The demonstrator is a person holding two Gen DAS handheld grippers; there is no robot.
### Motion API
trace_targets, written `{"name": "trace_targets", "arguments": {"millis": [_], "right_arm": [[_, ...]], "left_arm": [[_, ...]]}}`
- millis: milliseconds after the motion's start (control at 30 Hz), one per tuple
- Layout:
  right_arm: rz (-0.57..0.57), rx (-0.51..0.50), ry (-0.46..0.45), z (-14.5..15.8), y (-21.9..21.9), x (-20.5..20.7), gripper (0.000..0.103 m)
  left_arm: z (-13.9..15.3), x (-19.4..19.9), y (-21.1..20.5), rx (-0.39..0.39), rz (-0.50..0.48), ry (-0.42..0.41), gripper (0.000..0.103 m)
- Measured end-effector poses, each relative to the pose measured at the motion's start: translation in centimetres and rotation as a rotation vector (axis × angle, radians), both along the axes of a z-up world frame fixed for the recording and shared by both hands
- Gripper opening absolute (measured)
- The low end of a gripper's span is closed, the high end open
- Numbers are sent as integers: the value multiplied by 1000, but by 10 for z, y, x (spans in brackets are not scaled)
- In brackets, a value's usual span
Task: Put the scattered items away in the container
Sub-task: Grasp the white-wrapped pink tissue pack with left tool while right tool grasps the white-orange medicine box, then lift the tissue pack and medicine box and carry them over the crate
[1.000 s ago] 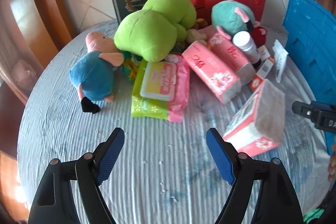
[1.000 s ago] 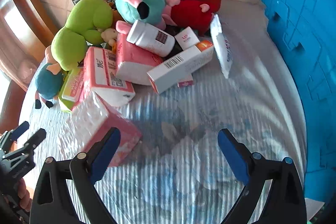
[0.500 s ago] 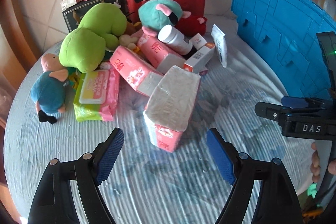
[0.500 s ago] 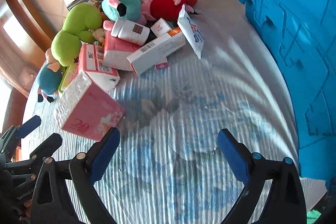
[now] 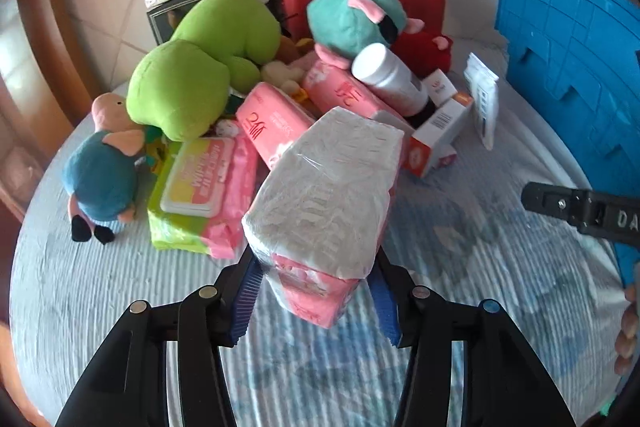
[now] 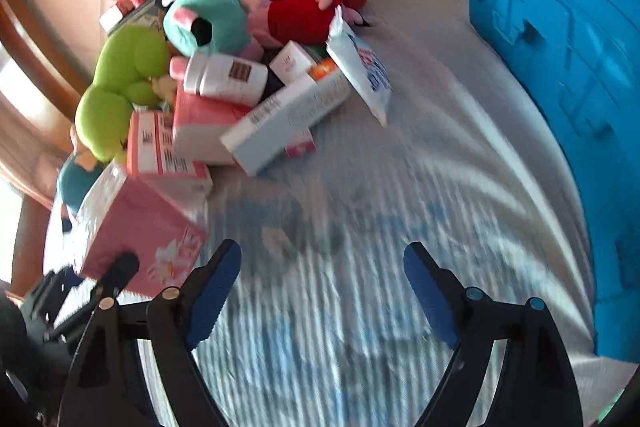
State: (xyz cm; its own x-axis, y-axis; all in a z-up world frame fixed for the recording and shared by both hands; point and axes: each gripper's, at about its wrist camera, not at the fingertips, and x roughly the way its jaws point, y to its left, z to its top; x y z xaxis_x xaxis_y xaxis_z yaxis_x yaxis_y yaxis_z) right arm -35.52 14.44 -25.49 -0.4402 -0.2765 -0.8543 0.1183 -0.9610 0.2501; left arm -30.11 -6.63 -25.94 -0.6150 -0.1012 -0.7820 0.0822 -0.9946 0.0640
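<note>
The tissue pack (image 5: 324,187) at lower centre is clamped by the left gripper (image 5: 316,291), its fingers just closed on it. The right gripper (image 6: 322,291), fingers partly closed yet empty, is held over bare table (image 6: 400,187) between the pile at upper left and the blue container (image 6: 560,67) along the right edge.

The left gripper (image 5: 318,301) is angling steeply downward, and its jaws have just been closing; its blue pads (image 5: 246,301) are now pressing both sides of a pink tissue pack (image 5: 324,195). The right gripper (image 6: 322,293) is also pointing steeply downward, its jaws having just narrowed a little but standing wide apart with nothing between them.
</note>
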Motion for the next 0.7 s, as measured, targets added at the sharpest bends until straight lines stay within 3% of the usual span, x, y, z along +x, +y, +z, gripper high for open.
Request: {"name": "trace_targets", "arguments": {"millis": [167,333,367,400,433,600,700], "right_arm": [[-49,-45,16,-5,-29,-53,85],[-77,-15,-19,-27,-52,-100,83],[-66,-2,-36,-34,-56,-106,77],[-49,-2,-61,-40,-59,-108,55],[-39,-6,-85,-45,-60,-107,41],[49,76,-116,-50,-54,-73,23],[83,87,-132,-50,-42,-42,23]], "left_arm": [[-12,-10,-12,-8,23,-28,50],[-13,-15,-18,20,26,-32,50],[-13,-17,-18,21,26,-33,50],[-13,-18,-18,23,25,-35,50],[-12,-20,-19,26,26,-37,50],[-11,-19,-18,28,20,-42,50],[-8,-14,-14,32,9,-45,49]]}}
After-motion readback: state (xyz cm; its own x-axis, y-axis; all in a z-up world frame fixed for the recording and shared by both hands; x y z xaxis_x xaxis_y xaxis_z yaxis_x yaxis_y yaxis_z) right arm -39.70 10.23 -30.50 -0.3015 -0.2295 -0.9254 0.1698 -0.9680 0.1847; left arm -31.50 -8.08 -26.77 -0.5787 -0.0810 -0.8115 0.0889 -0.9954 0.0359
